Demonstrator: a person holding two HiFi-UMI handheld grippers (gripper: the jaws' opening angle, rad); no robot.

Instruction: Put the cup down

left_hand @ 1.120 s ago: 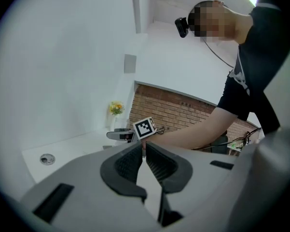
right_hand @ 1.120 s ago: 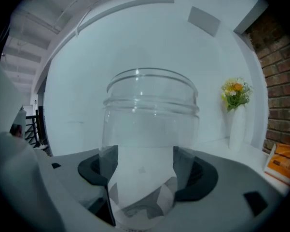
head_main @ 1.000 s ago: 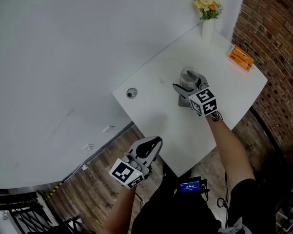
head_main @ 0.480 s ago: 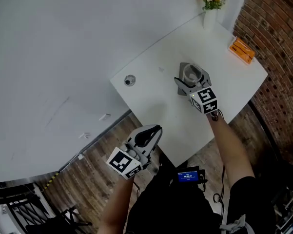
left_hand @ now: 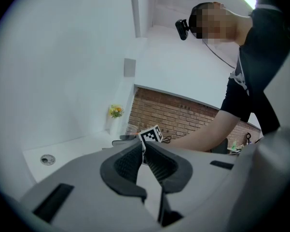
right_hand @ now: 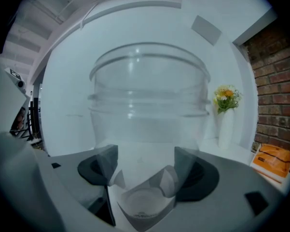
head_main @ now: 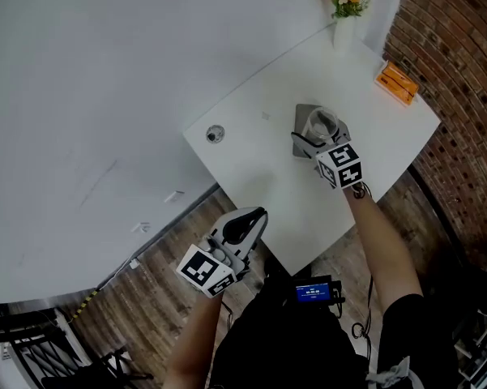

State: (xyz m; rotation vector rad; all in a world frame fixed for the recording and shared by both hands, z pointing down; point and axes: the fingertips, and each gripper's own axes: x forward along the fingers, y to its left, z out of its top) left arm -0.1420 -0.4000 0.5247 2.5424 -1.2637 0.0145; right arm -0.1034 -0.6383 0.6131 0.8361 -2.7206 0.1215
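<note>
A clear plastic cup (head_main: 320, 126) stands upright between the jaws of my right gripper (head_main: 315, 137), over the middle of the white table (head_main: 251, 160). In the right gripper view the cup (right_hand: 147, 95) fills the frame, and the right gripper (right_hand: 145, 167) is shut on its lower part, both dark pads against its wall. Whether its base touches the table I cannot tell. My left gripper (head_main: 254, 219) hangs off the table's near edge over the wooden floor. In its own view the left gripper (left_hand: 144, 152) is shut, with nothing in it.
A white vase of flowers (head_main: 344, 13) stands at the table's far corner, with an orange box (head_main: 398, 83) to its right. A round metal fitting (head_main: 215, 134) is set in the table's left corner. A brick wall (head_main: 462, 71) runs along the right.
The right gripper and the cup have stayed at about the same place over the table. The left gripper has not visibly moved.
</note>
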